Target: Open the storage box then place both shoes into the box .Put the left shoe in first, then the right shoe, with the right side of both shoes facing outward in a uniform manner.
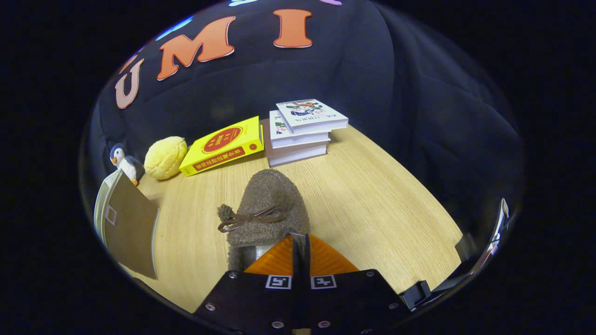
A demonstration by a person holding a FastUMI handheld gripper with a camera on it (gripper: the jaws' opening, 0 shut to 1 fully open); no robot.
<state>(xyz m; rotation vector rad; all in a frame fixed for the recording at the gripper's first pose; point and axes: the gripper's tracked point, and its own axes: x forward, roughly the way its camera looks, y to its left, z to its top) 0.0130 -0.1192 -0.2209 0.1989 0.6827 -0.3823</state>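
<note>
One shoe [266, 211] hangs from the gripper [300, 242], whose two fingers are pressed close together with only a thin slit between them, pinching the rear rim of the shoe's opening. It sits just ahead of the fingers, toe pointing away, and seems to be held above the tabletop [372, 204] rather than resting on it, though I cannot tell that for certain.

By its look it will handle as a light, soft thing: the fuzzy upper will give and fold under the pads, so a pinch on the collar is likely to let the toe droop and swing. A hold on the stiffer heel edge, as here, seems the soundest place; the bow is too flimsy to carry it.

It is a brown, woolly slipper-style shoe with a rounded toe, a thin dark-brown bow [251, 218] tied across the vamp and a pale lining at the mouth.

Beyond it lie a yellow book [223, 146] and a stack of books [300, 132]; near these a yellow plush [164, 157] and a toy penguin [123, 163], with a brown board [130, 228] beside them.
</note>
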